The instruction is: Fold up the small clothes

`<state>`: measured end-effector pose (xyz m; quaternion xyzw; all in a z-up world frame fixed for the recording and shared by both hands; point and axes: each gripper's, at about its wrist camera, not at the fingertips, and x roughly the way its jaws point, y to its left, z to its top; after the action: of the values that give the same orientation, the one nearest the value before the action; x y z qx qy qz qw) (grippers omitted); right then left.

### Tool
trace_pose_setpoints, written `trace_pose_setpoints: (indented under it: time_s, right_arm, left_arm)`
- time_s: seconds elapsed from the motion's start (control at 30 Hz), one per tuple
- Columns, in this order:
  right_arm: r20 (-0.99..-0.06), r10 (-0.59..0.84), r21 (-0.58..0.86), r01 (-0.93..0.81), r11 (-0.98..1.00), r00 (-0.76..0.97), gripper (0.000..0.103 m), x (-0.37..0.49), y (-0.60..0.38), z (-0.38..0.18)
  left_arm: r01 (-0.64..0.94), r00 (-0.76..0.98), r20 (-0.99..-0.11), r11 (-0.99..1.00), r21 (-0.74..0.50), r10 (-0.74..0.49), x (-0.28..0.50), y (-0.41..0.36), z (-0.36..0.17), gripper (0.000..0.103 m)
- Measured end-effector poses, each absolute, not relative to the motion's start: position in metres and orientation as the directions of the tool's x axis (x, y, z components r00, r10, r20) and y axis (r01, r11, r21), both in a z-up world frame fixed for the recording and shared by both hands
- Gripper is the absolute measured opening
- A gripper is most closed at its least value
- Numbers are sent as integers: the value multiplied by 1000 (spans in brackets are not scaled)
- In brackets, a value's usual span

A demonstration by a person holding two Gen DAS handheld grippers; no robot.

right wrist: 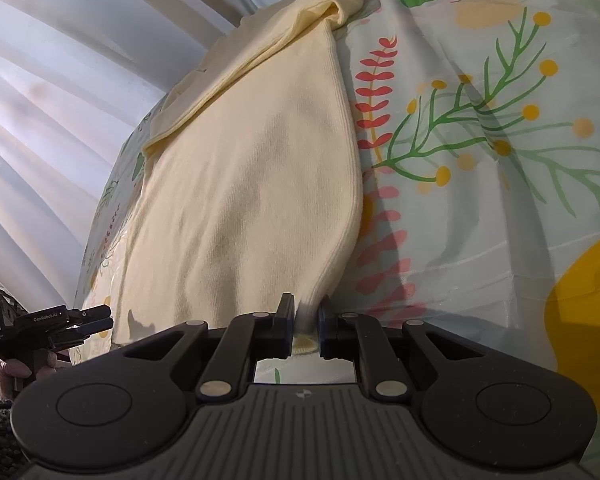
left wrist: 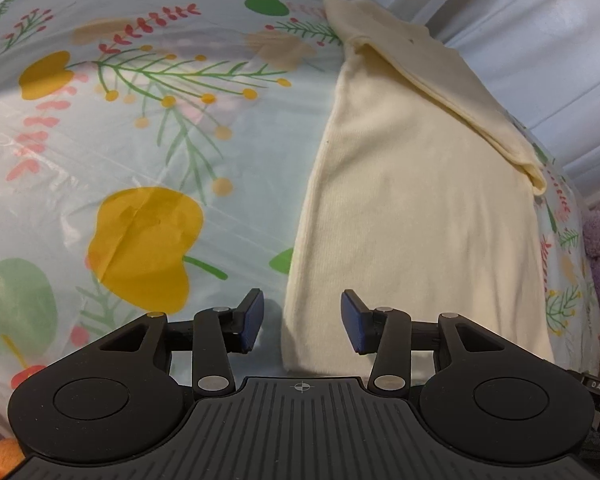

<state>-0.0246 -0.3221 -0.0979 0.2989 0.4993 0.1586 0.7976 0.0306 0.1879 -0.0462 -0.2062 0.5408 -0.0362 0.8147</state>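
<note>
Floral tablecloth [right wrist: 480, 208]; right gripper [right wrist: 305, 328] hides garment [right wrist: 252, 200] corner.

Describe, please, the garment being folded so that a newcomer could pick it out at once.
A floral tablecloth with yellow fruit and green sprigs covers the table. On it lies a pale cream ribbed knit garment, long and narrow, with a sleeve folded across its far end. It is the only plain, unprinted fabric there, and the right gripper pinches its near corner.
</note>
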Motion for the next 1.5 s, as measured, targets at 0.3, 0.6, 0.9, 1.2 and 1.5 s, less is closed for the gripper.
trace_pose_setpoints:
  time_s: [0.3, 0.6, 0.9, 1.2, 1.5]
  right_arm:
    - [-695, 568, 664, 91, 742, 441, 15, -20, -327, -101]
    - [-669, 557, 651, 28, 758, 493, 7, -17, -320, -88]
    - [-643, 477, 590, -9, 807, 599, 7, 17, -324, -58]
    - [-620, 355, 458, -44, 888, 700, 7, 89, -318, -37]
    - [-680, 254, 364, 15, 931, 688, 7, 159, -295, -62]
  left_arm:
    - [-130, 337, -834, 855, -501, -437, 36, 185, -61, 32]
    - [-31, 418, -792, 864, -502, -445, 46, 173, -45, 8]
    - [24, 585, -655, 817, -576, -478, 84, 178, -1, 8]
    - [81, 666, -585, 825, -559, -462, 151, 173, 4, 8]
    - [30, 671, -681, 928, -371, -294, 207, 149, -31, 8]
